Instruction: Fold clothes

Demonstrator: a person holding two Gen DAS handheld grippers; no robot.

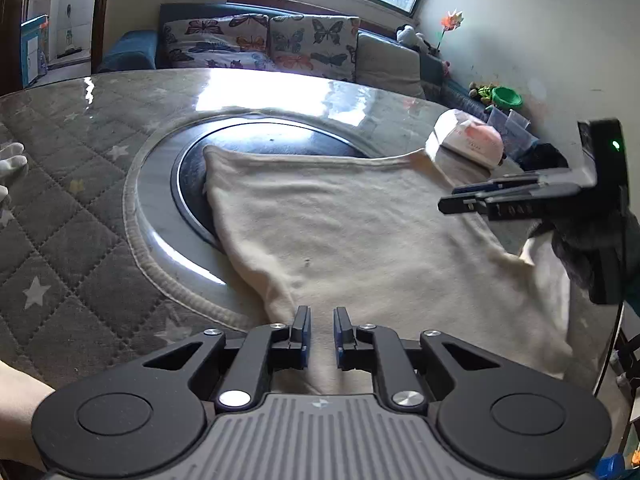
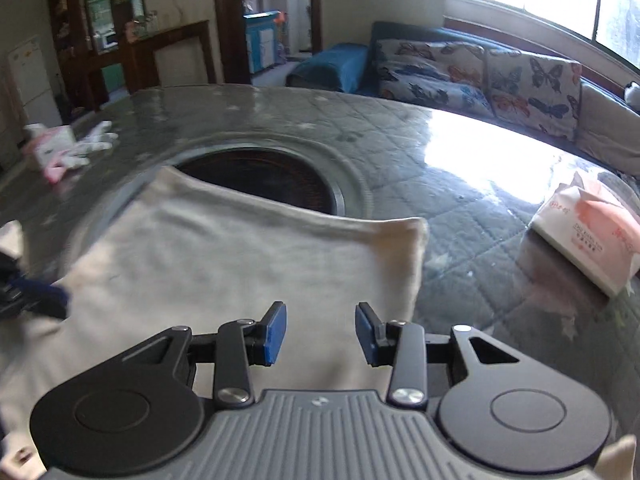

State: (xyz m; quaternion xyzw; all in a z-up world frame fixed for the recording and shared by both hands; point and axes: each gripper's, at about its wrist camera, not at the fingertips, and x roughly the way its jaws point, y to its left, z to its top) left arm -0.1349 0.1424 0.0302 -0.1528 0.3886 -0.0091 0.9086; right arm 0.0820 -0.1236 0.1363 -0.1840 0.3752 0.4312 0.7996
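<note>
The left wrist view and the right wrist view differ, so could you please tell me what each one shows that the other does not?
Only the left wrist view shows the green bowl and the pinwheel by the wall.

Only the right wrist view shows the dark cabinet, the blue cupboard and the pink-and-white items on the far table edge.

Both show the cream cloth spread over the table's round recess, the tissue pack, the butterfly cushions, and both tools open: left tool, right tool.

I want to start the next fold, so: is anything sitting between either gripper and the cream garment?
Nothing visible. The left gripper and right gripper are both open right over the cream garment. The tissue pack lies off to the right, on the table.
</note>
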